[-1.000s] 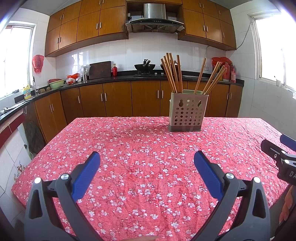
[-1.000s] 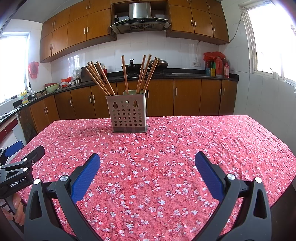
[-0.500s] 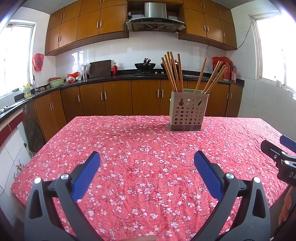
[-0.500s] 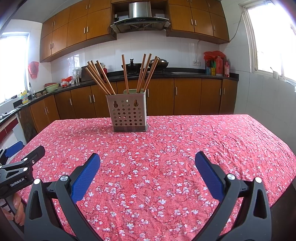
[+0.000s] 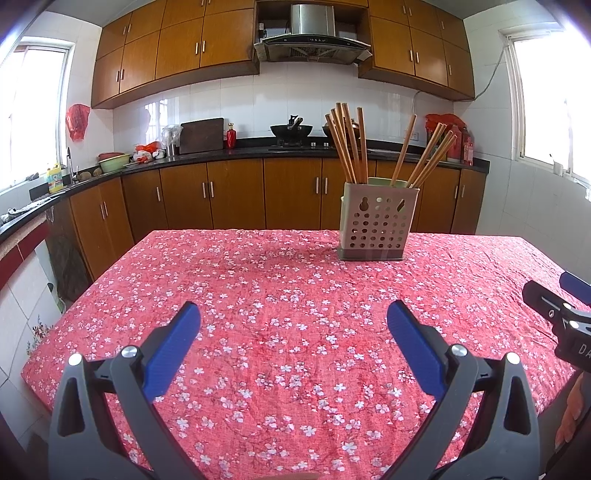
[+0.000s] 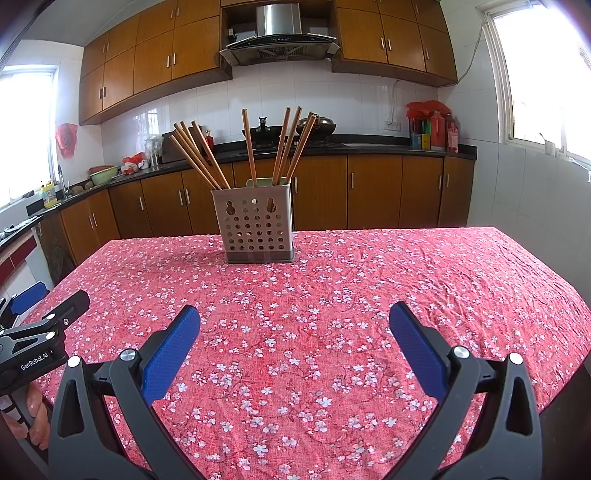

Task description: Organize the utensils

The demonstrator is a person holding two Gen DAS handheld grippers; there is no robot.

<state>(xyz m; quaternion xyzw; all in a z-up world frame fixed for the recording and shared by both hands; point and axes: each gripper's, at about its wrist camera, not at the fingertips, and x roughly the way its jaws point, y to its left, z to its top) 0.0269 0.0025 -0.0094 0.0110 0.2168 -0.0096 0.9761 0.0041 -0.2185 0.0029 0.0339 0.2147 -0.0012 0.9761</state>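
Kitchen cabinets [image 5: 229,199] span the far wall, beyond both sets of fingers, with a range hood [image 6: 279,35] above the counter.

Table, covered by a red floral tablecloth [image 5: 295,295], fills the ground under and ahead of both grippers.

Left gripper [image 5: 293,325]: jaws spread wide, blue pads [image 5: 171,349] well apart, nothing between them. Only tablecloth shows in the gap.

Right gripper [image 6: 294,326]: jaws likewise spread wide, blue pads [image 6: 415,347] well apart, nothing held. It also shows at the right edge of the left wrist view, outside the left gripper's right finger.

Perforated utensil holder [image 6: 255,225] stands upright on the tablecloth, well ahead of the fingertips of both grippers. From the right wrist it sits ahead and slightly toward the left finger; from the left wrist it [image 5: 376,223] sits ahead and in line with the right finger.

Wooden chopsticks [image 6: 201,155] stand in the holder in two groups, one bunch leaning left, the other [image 6: 291,144] fanning upright to right. A pale green insert [image 6: 266,181] shows at the holder's rim behind them. No chopstick touches either gripper.
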